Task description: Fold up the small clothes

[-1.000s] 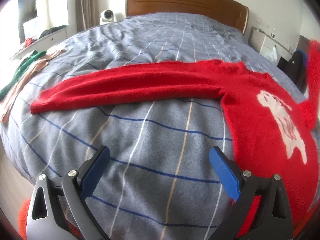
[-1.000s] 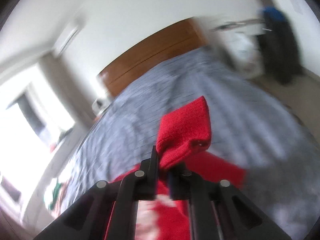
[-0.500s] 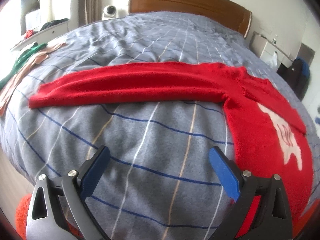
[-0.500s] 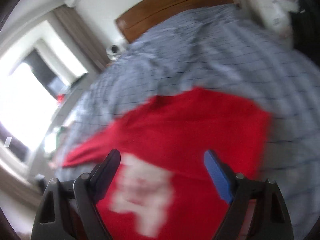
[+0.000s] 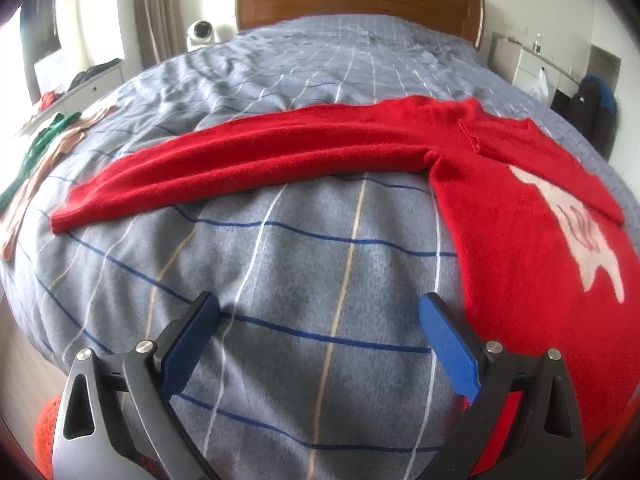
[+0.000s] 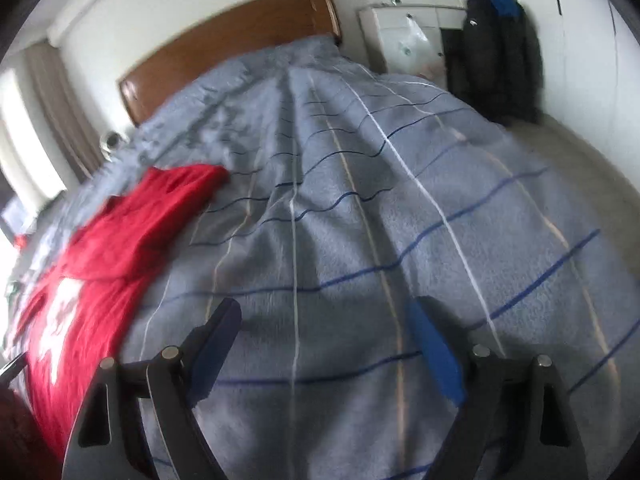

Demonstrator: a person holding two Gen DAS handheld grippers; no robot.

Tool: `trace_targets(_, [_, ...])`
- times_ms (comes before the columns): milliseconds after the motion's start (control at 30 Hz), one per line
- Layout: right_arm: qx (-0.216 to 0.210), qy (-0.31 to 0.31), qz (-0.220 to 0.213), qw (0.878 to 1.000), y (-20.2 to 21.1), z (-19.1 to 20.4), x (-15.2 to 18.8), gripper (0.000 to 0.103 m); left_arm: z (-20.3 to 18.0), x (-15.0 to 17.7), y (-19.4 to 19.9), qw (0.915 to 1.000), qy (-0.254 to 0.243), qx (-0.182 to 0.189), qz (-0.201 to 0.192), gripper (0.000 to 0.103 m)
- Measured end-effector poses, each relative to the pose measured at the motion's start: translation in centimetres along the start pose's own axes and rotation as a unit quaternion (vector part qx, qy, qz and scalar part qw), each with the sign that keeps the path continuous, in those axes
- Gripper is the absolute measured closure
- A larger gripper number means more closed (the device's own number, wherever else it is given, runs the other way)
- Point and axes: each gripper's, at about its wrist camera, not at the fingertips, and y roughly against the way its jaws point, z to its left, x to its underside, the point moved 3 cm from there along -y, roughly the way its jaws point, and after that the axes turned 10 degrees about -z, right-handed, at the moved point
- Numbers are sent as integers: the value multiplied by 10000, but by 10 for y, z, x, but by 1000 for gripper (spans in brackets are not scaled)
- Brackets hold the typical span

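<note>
A red sweater (image 5: 520, 208) with a white figure on its front lies flat on the grey striped blanket (image 5: 304, 264). One long sleeve (image 5: 256, 164) stretches out to the left; the other sleeve lies folded across the body. My left gripper (image 5: 318, 322) hovers open over bare blanket, just left of the sweater's body. In the right wrist view the sweater (image 6: 116, 236) sits at the left. My right gripper (image 6: 322, 328) is open over bare blanket to the sweater's right, with nothing between its fingers.
The blanket (image 6: 360, 208) covers a bed with a wooden headboard (image 5: 360, 4). Green and tan clothes (image 5: 44, 148) lie at the bed's left edge. A dark jacket (image 6: 500, 60) hangs by a white cabinet (image 6: 404, 36) to the right. Something orange (image 5: 46, 436) shows at the bottom left.
My right gripper let go of the sweater's sleeve, opened, and swung down and to the right over bare blanket. That sleeve now lies folded over the body. The left gripper has barely moved.
</note>
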Motion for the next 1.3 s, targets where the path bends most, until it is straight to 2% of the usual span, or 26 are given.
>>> trace_targets(133, [44,268,15,9996,-9,9,1,10,0,0,-1,10000,26,-20,22,3])
trace_targets(1300, [99,388,-52,9992,-6,10,5,10,-2,-3,3,9999,-50,-46,-75,3])
